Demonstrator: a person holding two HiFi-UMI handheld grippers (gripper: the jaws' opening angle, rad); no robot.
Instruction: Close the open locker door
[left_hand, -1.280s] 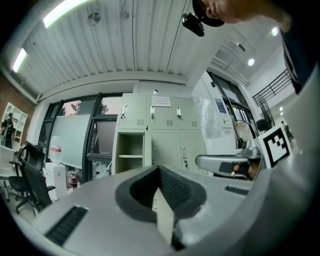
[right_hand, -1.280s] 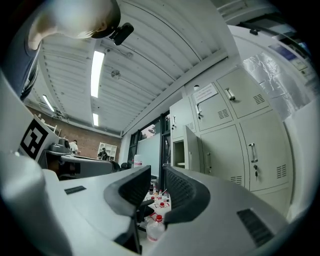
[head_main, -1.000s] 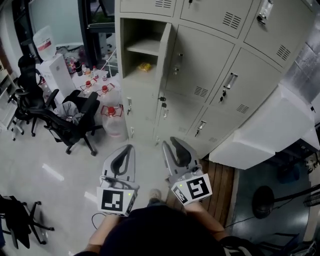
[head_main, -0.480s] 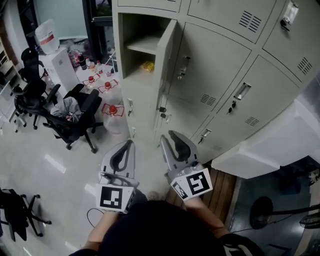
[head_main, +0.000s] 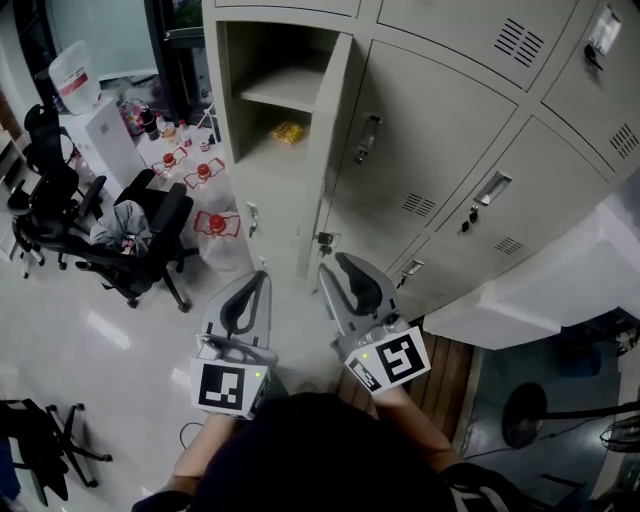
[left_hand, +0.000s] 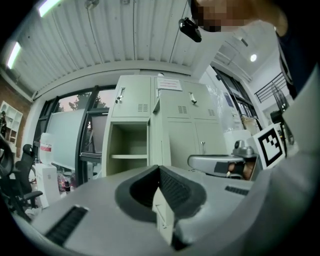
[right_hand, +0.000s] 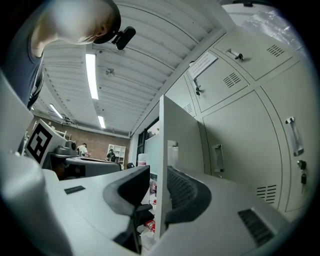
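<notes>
Grey locker door (head_main: 335, 130) ajar at far left; my L gripper (head_main: 262, 276) clenched empty, R gripper (head_main: 333, 265) released, jaws just opening, nothing betw them

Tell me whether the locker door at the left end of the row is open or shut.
Open. The locker door stands swung out from its compartment, so the shelf and a yellow item inside are in plain view.

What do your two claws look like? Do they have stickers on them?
The left claw and right claw are light grey plastic, with curved jaws lined in dark ribbed pads. Each carries a white cube printed with black square markers: the left cube and the right cube.
</notes>
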